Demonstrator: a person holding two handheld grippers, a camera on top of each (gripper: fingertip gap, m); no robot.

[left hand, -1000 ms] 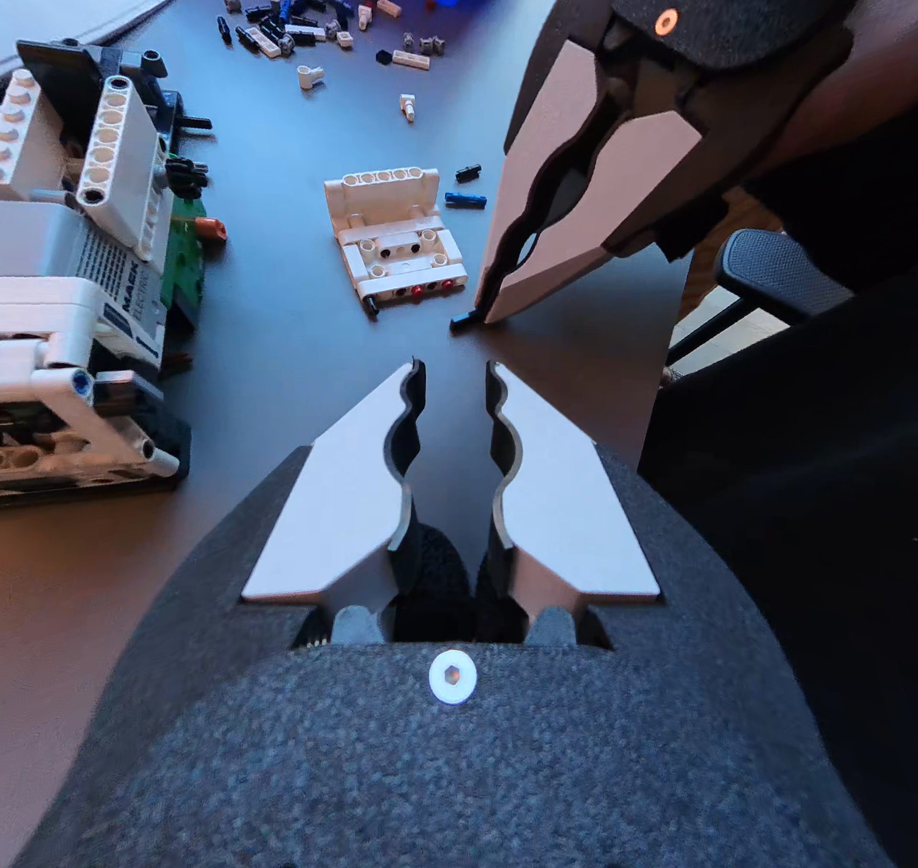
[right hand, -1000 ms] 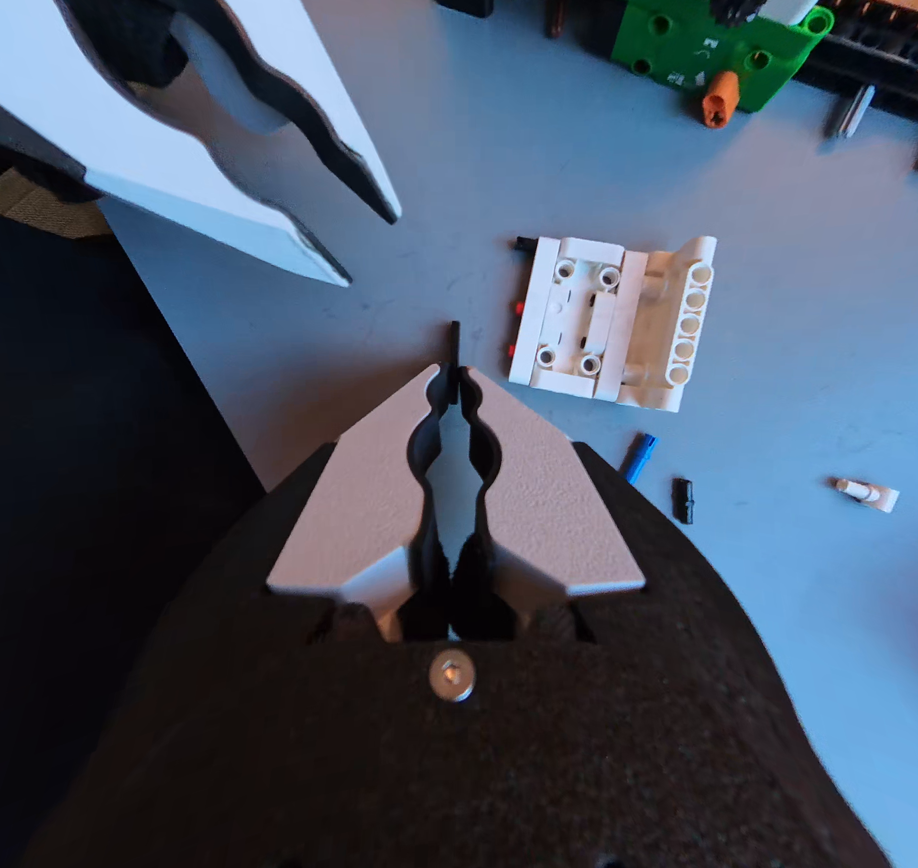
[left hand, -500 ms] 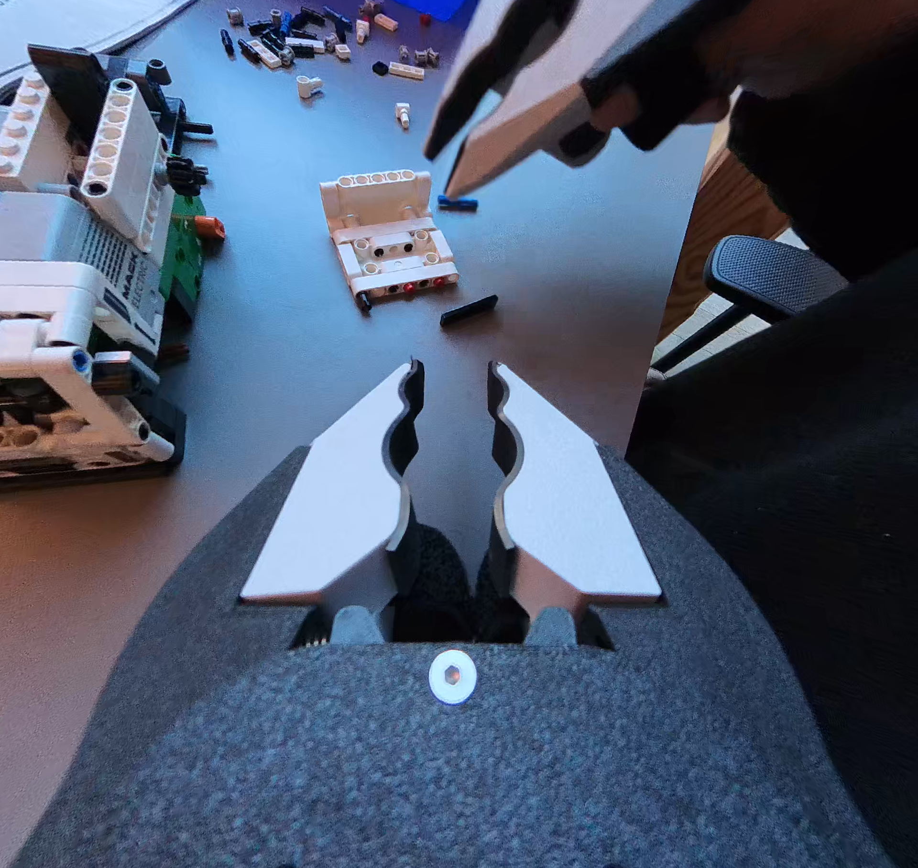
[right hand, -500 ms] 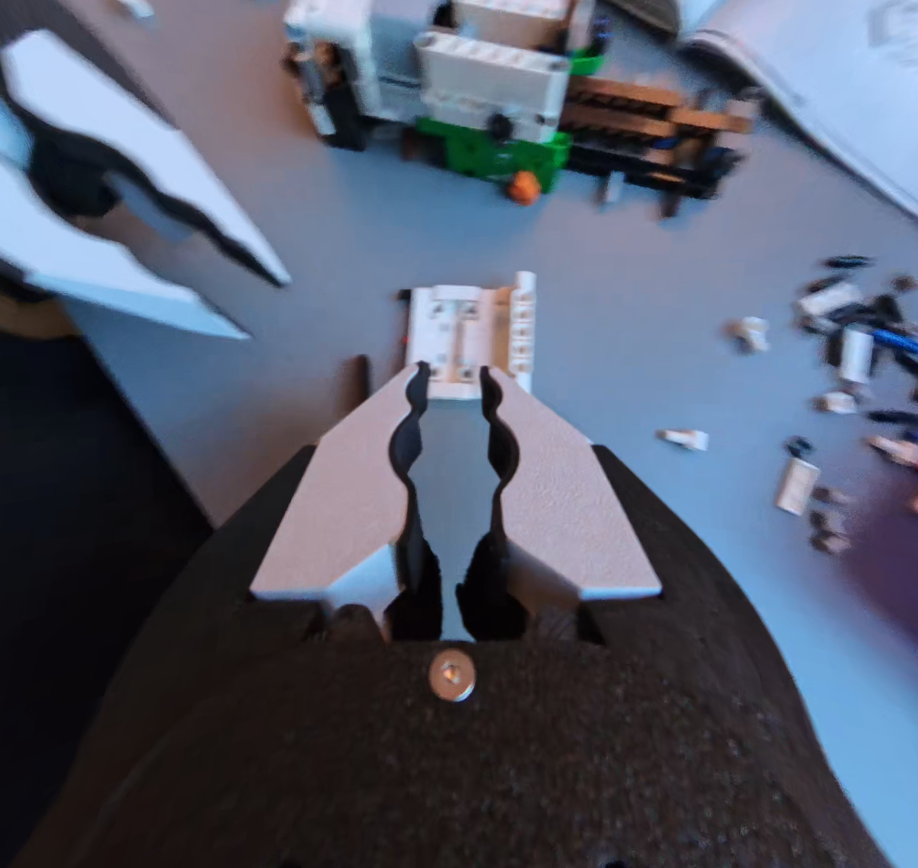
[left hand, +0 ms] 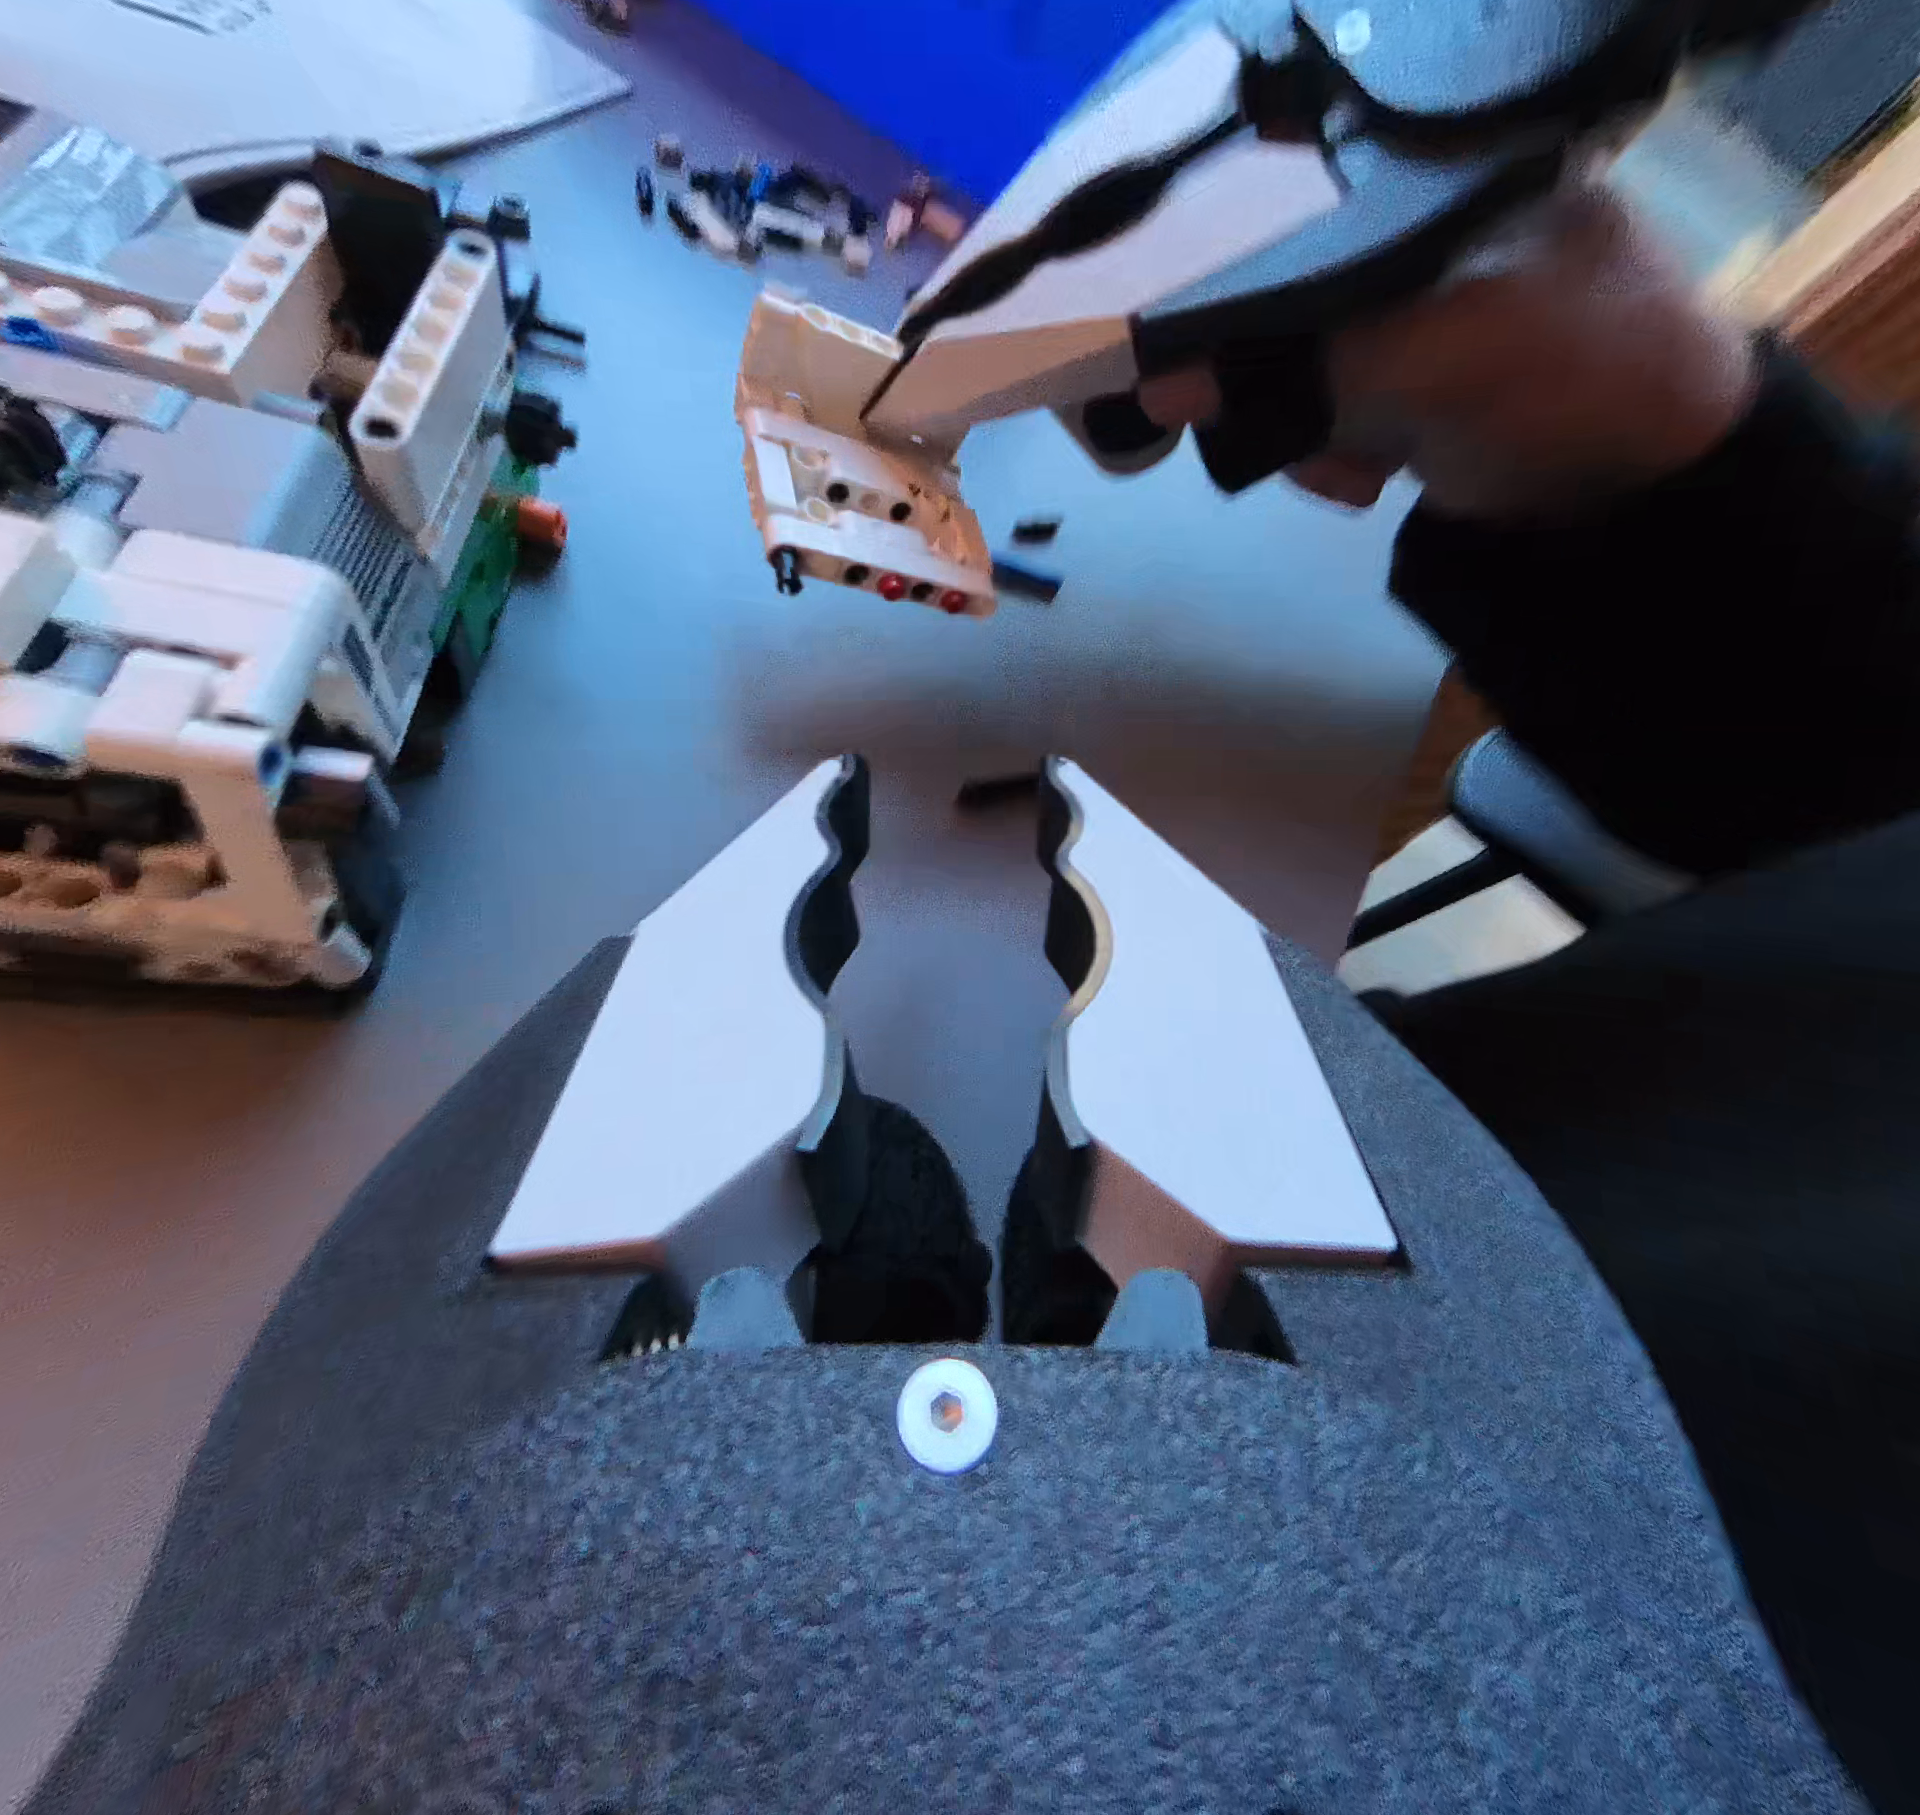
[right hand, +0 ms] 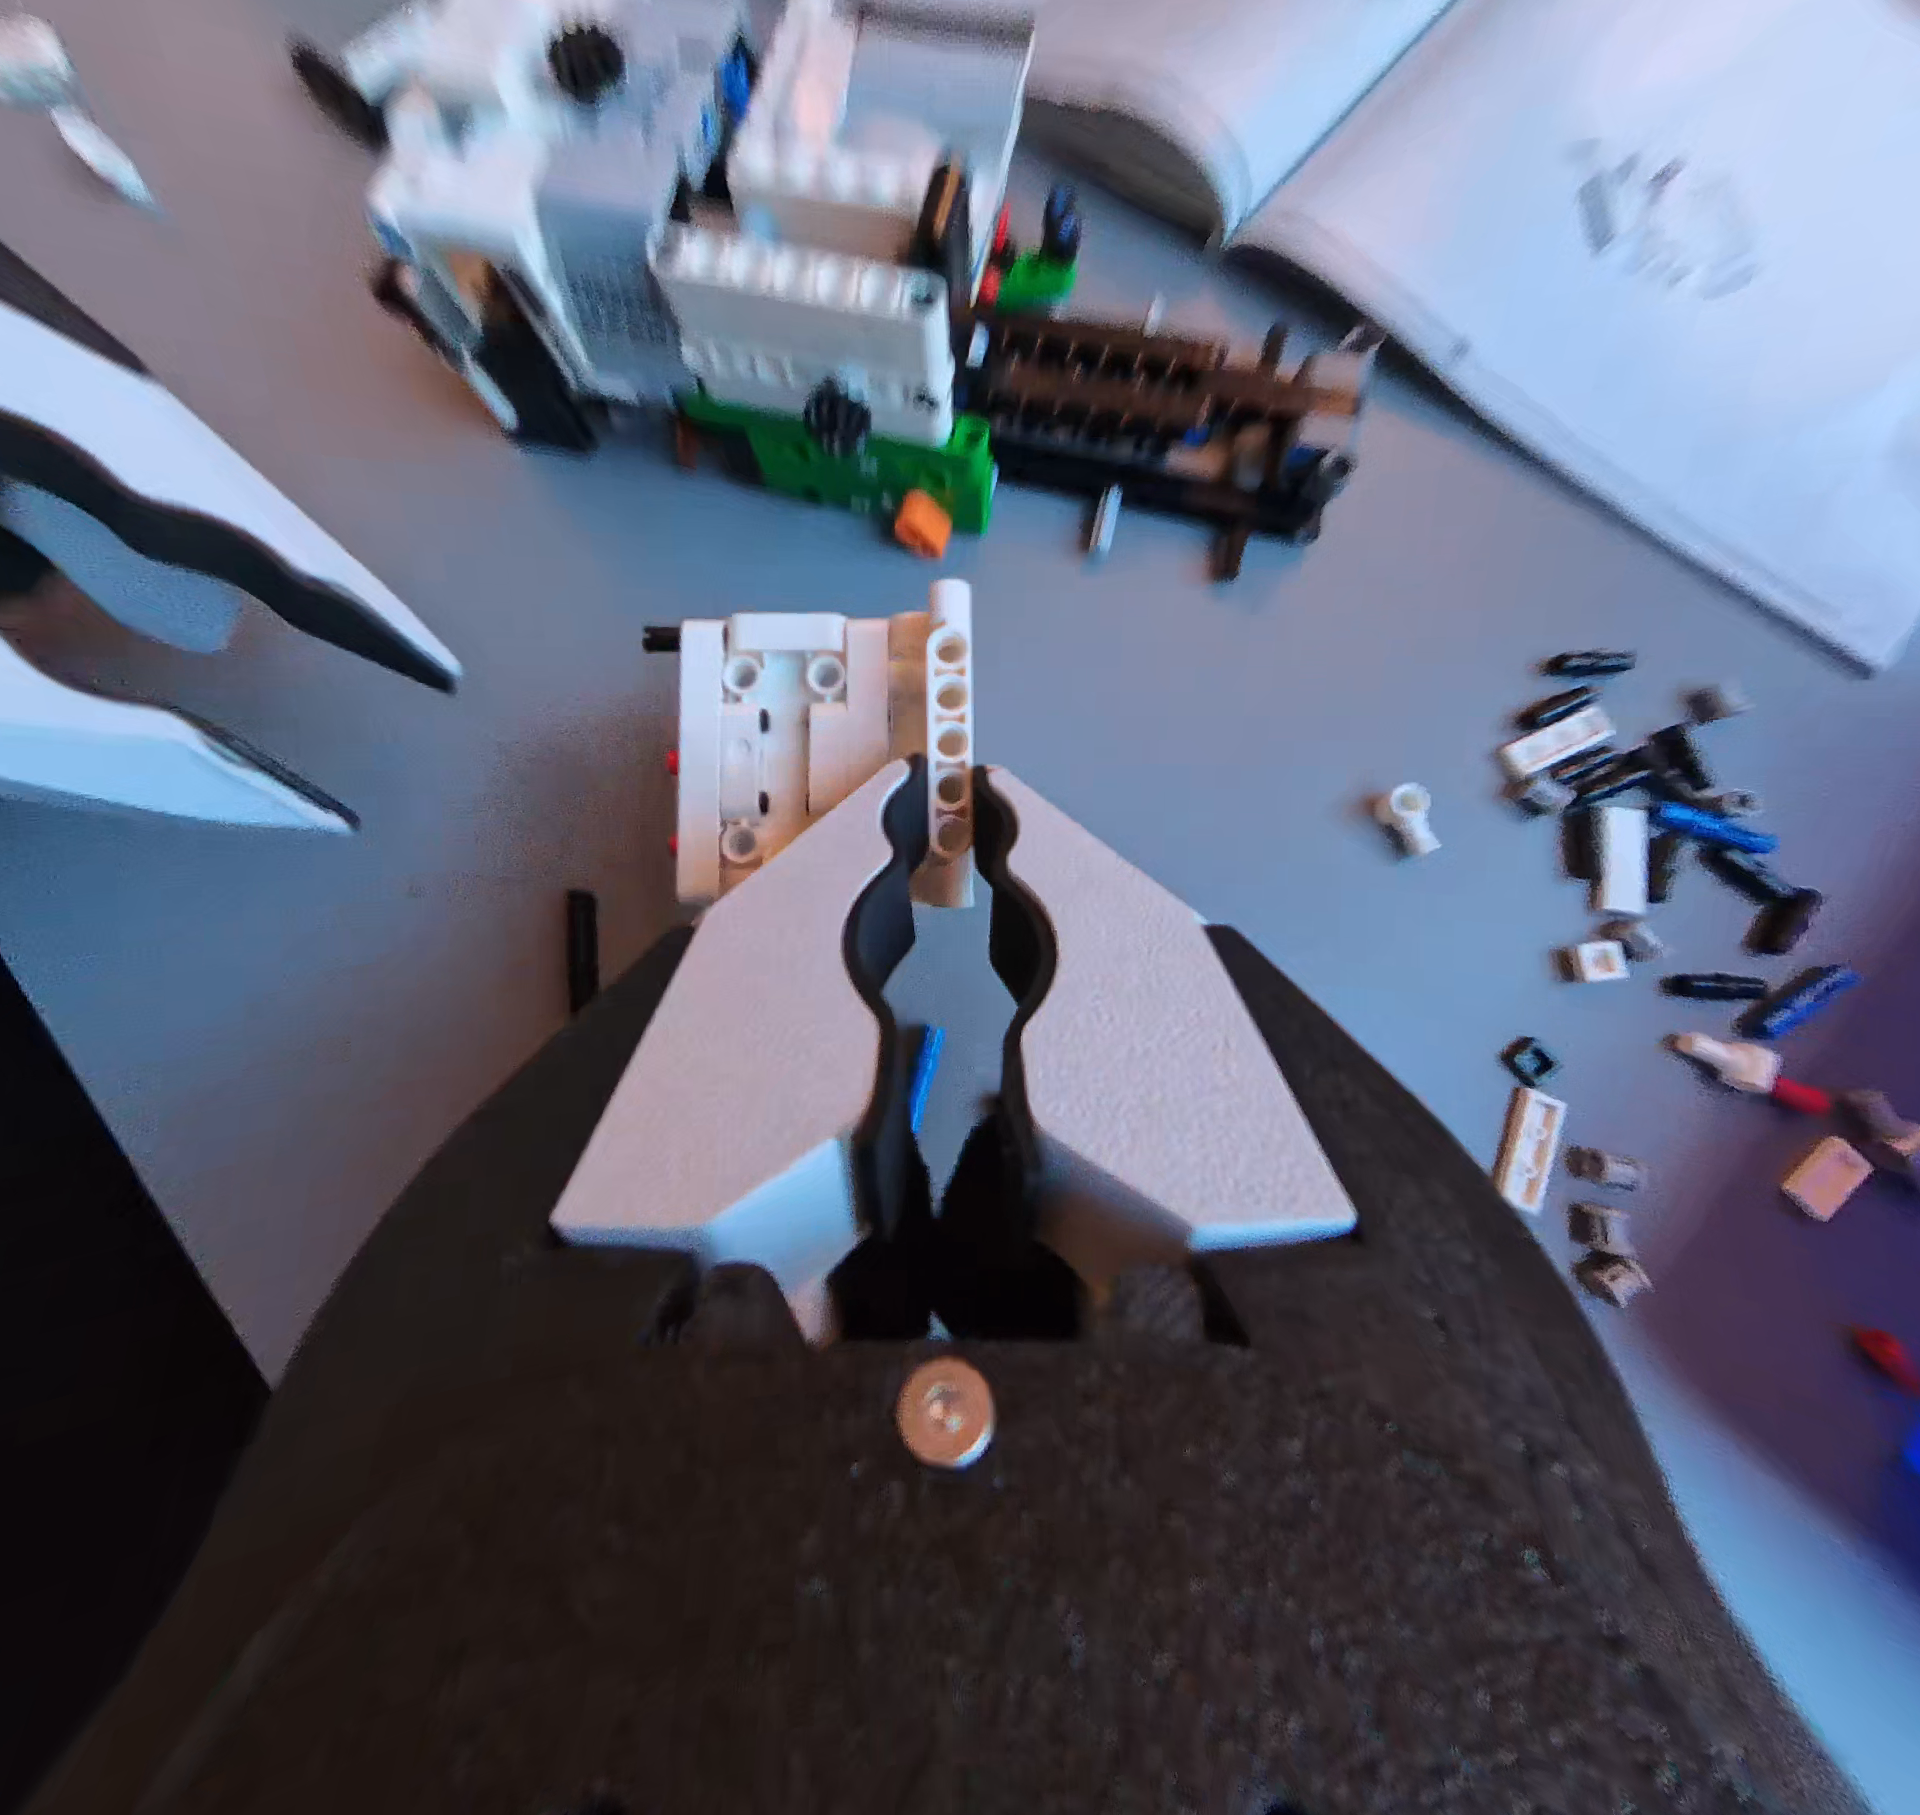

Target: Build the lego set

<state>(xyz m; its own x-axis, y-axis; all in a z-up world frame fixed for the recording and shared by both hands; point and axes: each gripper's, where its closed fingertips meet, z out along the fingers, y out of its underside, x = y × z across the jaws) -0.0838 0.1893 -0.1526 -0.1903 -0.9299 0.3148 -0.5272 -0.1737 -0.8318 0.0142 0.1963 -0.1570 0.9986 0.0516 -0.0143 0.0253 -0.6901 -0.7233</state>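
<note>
My right gripper [right hand: 948, 773] is shut on the holed beam edge of a white panel sub-assembly [right hand: 769, 726]. In the left wrist view it [left hand: 902, 357] holds that sub-assembly [left hand: 862, 508] tilted above the dark table. My left gripper [left hand: 951, 778] is open and empty, low over the table near the front edge; it also shows at the left of the right wrist view [right hand: 208, 622]. A black axle [left hand: 997, 789] lies on the table just beyond the left fingertips. The large white, grey and green truck model [left hand: 239, 518] stands at the left.
A pile of small loose parts [right hand: 1642, 882] lies to the right of the model. An open instruction booklet [right hand: 1558, 155] lies behind it, and a blue box [left hand: 935, 20] stands at the back. A blue pin [right hand: 923, 1069] lies under the right gripper. A chair armrest [left hand: 1517, 809] is beyond the table edge. Spacing between my two grippers at the tips: around 10 cm. Between my left fingertips and the black axle [left hand: 997, 789] there is roughly 5 cm. It turns up in the right wrist view [right hand: 586, 929] as well.
My right gripper let go of the black axle, moved to the white sub-assembly, shut on its beam edge and lifted it off the table. My left gripper stayed open.
</note>
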